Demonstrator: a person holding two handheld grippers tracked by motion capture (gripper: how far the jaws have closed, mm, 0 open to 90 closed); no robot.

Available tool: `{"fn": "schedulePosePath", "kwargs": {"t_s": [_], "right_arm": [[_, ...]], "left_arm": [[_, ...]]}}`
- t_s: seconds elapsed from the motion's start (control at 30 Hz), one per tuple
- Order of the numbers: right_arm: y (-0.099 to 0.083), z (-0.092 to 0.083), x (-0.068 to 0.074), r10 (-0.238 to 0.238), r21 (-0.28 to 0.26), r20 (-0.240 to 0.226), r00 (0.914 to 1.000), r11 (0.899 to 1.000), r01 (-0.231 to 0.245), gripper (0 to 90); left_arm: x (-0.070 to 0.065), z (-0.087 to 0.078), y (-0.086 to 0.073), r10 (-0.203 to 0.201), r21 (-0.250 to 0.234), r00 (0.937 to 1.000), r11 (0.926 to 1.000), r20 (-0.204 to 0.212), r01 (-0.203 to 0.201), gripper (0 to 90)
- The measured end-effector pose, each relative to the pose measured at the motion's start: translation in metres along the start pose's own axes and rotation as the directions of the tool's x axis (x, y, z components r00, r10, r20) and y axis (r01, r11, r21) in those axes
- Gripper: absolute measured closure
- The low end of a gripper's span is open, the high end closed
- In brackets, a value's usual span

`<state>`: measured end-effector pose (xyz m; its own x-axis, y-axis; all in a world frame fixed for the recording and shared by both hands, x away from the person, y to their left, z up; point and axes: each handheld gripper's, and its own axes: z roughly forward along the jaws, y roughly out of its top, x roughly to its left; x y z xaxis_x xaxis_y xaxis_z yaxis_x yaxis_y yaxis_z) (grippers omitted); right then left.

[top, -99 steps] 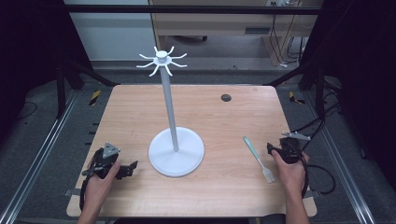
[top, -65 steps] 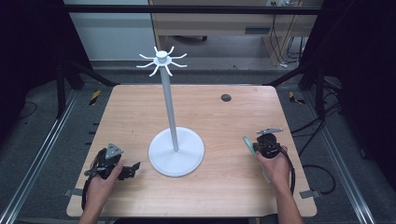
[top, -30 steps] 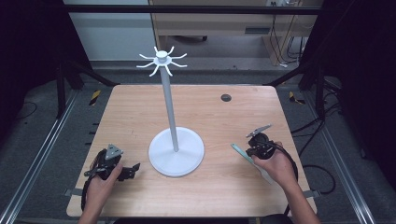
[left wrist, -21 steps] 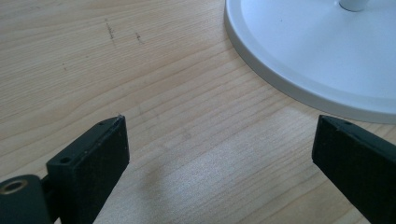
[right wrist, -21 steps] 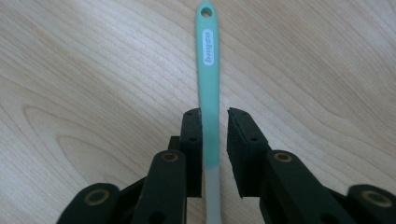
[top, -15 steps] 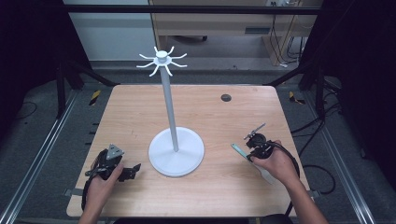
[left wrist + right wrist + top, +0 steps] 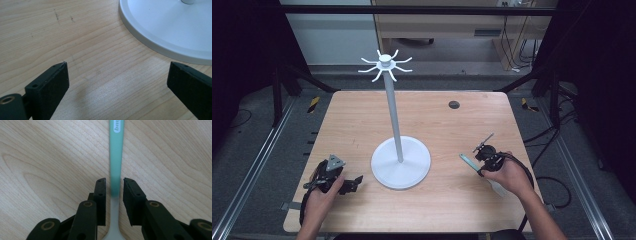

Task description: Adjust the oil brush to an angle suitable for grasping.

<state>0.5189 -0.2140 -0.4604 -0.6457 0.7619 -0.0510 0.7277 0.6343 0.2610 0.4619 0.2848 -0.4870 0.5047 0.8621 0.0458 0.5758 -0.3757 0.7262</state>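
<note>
On the table (image 7: 362, 125), right of the white stand (image 7: 400, 162), lies a utensil (image 7: 469, 161) under the right gripper (image 7: 482, 161). The right gripper view shows what the high view hides: jaws narrowed astride its mint-green handle (image 7: 116, 157), with slim gaps, above a white neck. The left gripper (image 7: 117, 82) gapes wide over bare wood.

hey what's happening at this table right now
A person works at a wooden table with a handheld tool in each hand. The right tongs straddle the green-and-white plastic utensil lying flat on the wood, jaws close on either side of its handle, not visibly clamped. The left tongs rest open beside the round base of the tall white hook stand, holding nothing.
</note>
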Motion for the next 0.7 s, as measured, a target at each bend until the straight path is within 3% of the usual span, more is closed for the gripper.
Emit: {"fn": "schedulePosePath", "kwargs": {"t_s": [0.1,0.2,0.6,0.63,0.7], "right_arm": [[-0.0003,0.0022,-0.0008,-0.017,0.003,0.005,0.9998,1.000,0.017,74.5],[0.0001,0.0020,-0.0003,0.006,0.008,-0.004,1.0000,1.000,-0.006,75.7],[0.0011,0.0047,-0.0021,-0.005,0.025,-0.012,0.9999,1.000,0.005,78.8],[0.0002,0.0056,-0.0044,-0.037,0.017,-0.008,0.9993,0.999,0.037,79.1],[-0.0004,0.0062,-0.0046,-0.029,0.020,-0.008,0.9995,0.999,0.029,80.0]], "left_arm": [[-0.0002,-0.0003,0.0001,0.001,0.001,1.0000,1.0000,0.001,-0.001,3.6],[-0.0001,-0.0003,0.0000,0.000,-0.001,1.0000,1.0000,0.001,0.000,3.6],[-0.0003,-0.0005,0.0001,0.001,-0.001,1.0000,1.0000,0.001,-0.001,3.6],[-0.0003,-0.0005,0.0001,0.001,-0.001,1.0000,1.0000,0.002,-0.001,3.6],[-0.0004,-0.0004,0.0001,0.001,-0.001,1.0000,1.0000,0.002,-0.001,3.6]]}}
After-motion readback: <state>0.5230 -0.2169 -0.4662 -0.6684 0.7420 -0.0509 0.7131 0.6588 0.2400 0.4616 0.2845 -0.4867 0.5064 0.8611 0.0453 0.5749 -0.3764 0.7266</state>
